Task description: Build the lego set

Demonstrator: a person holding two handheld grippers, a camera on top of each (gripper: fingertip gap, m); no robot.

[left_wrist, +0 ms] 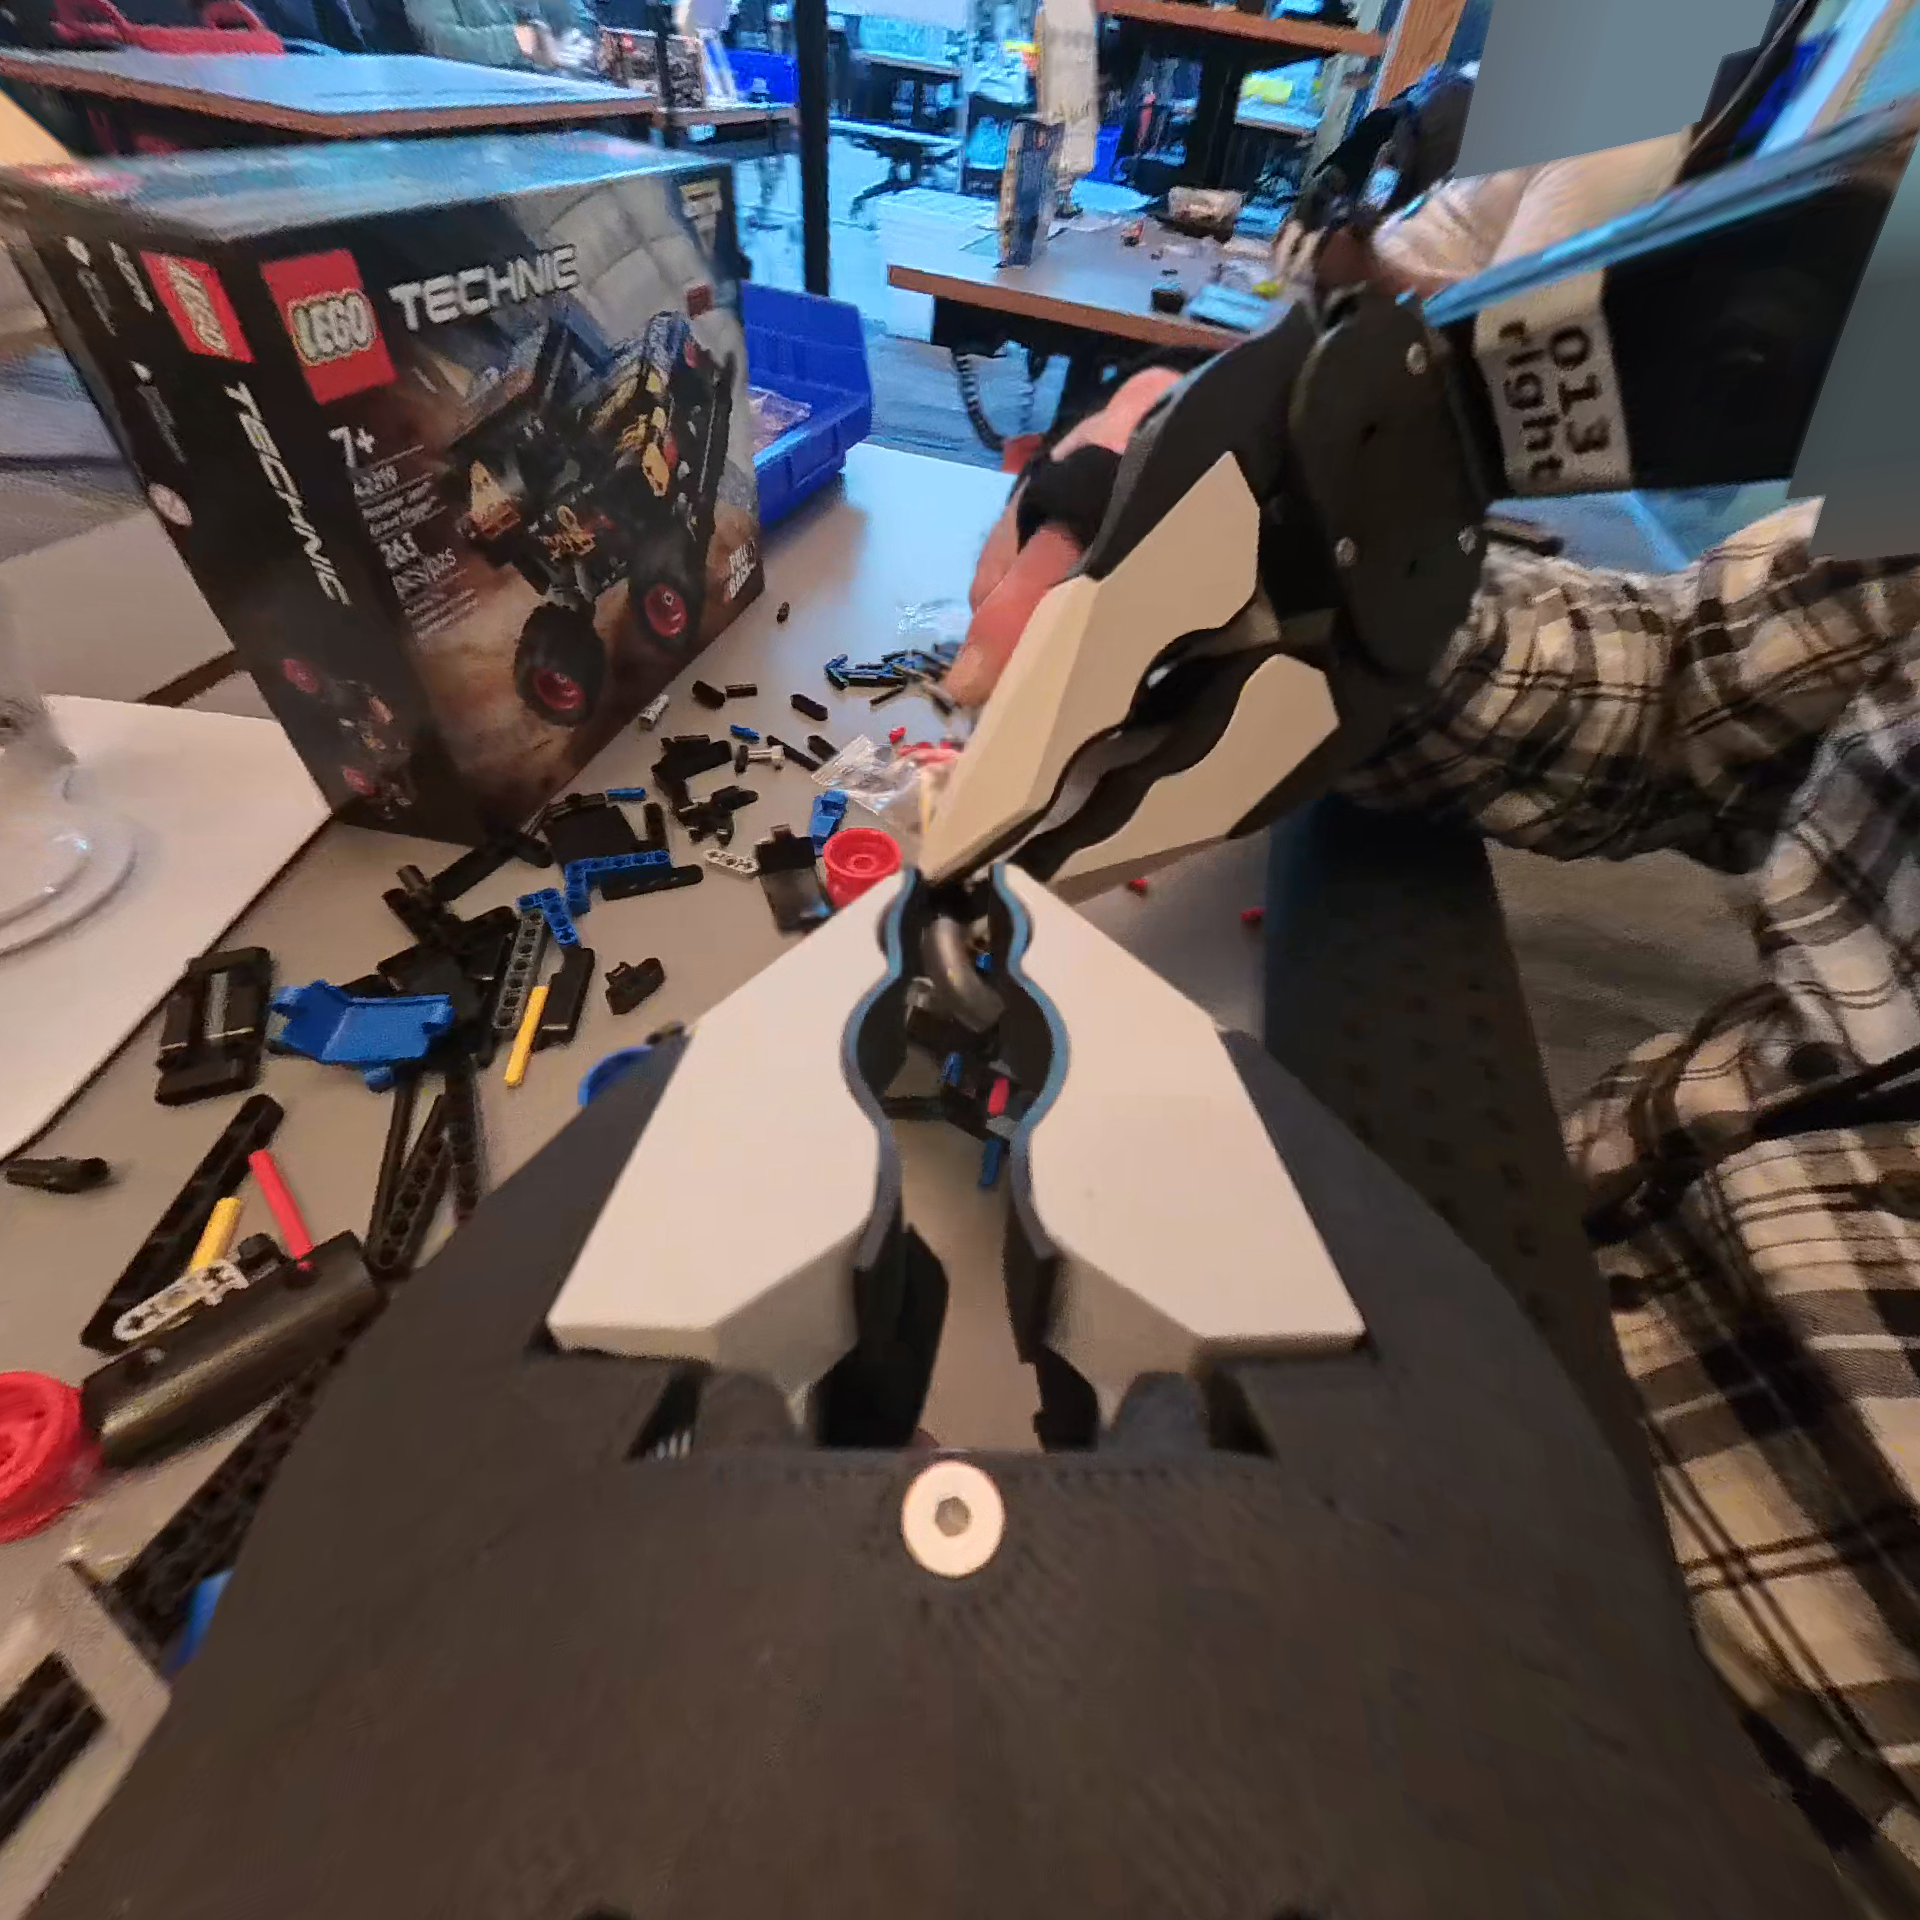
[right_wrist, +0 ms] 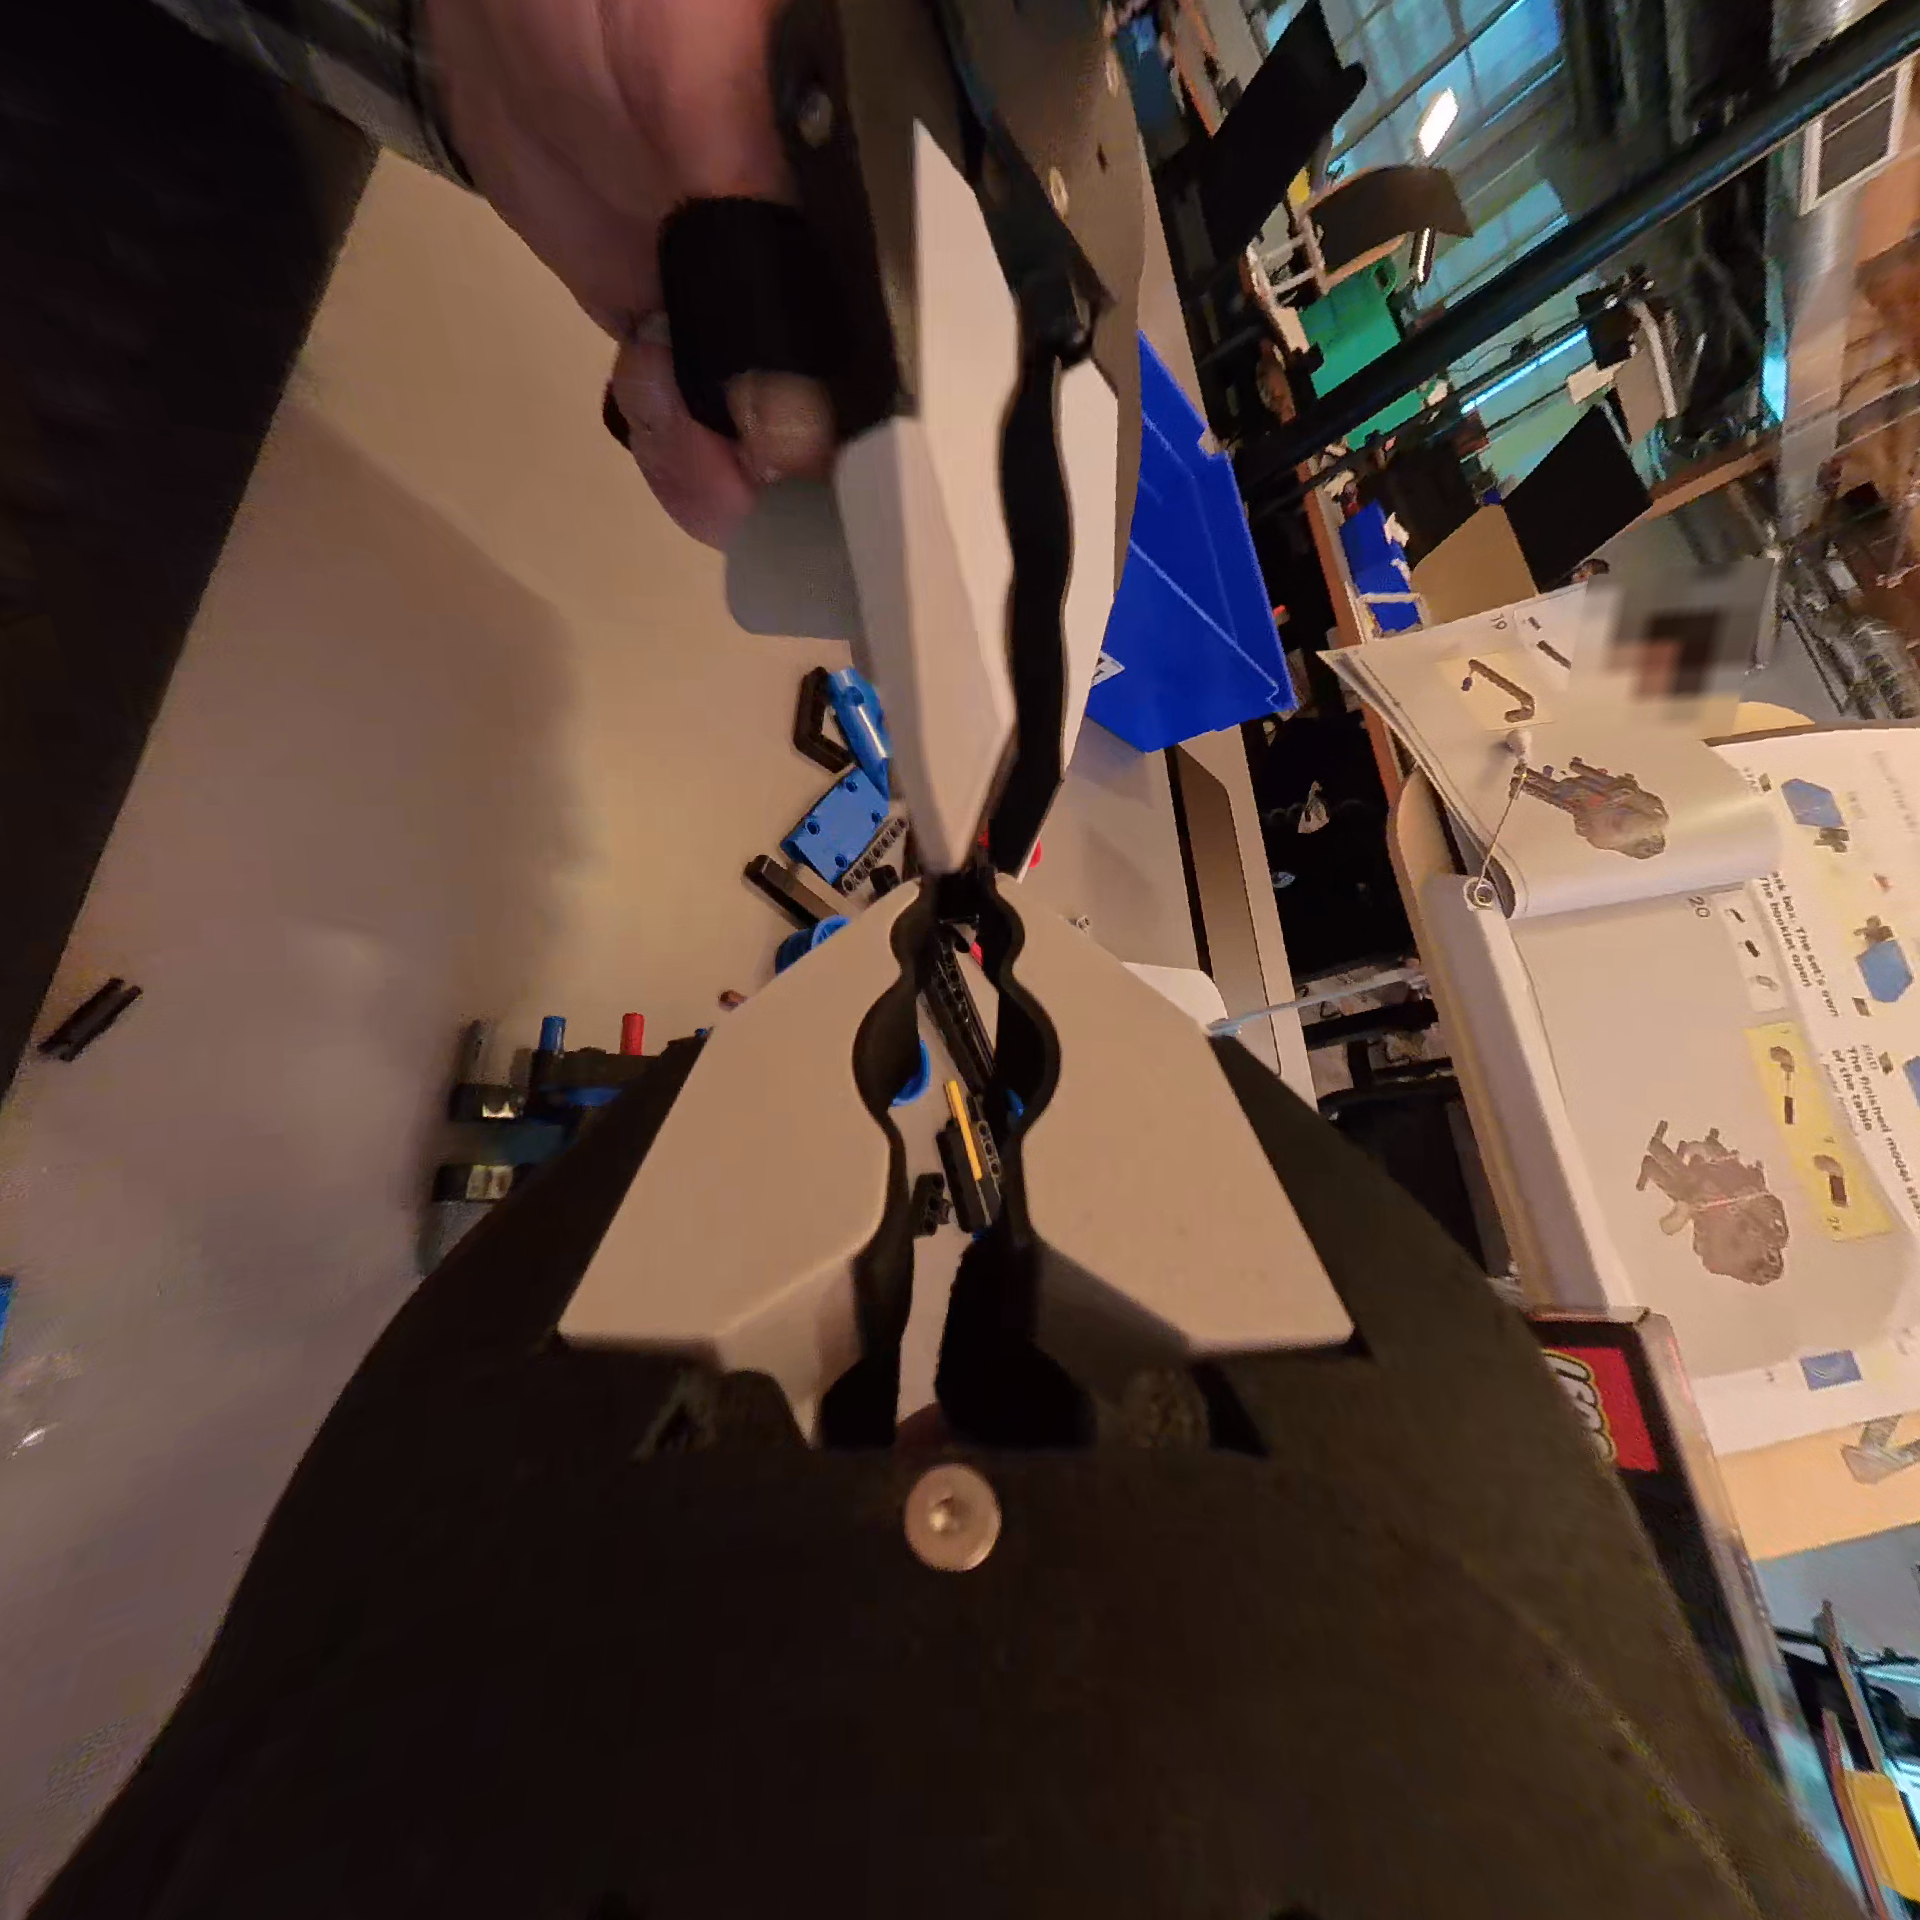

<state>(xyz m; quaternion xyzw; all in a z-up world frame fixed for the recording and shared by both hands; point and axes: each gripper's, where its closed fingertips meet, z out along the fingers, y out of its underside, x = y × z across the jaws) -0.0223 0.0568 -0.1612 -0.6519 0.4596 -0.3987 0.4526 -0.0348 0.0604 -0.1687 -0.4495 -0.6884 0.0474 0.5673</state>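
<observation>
My left gripper is shut at the tips on a small black curved lego part, held above the table. My right gripper comes in from the upper right, and its closed tips meet the left gripper's tips on the same small black assembly. In the right wrist view my right gripper is shut on the black part, and the left gripper reaches down from the top onto it. How the pieces join is hidden between the tips.
Several loose black, blue, red and yellow lego parts lie on the grey table. The set's box stands at the back left, with a blue bin behind it. A red wheel hub lies near the grippers. An open instruction booklet stands propped. Less than 4 cm separates the two grippers' tips.
</observation>
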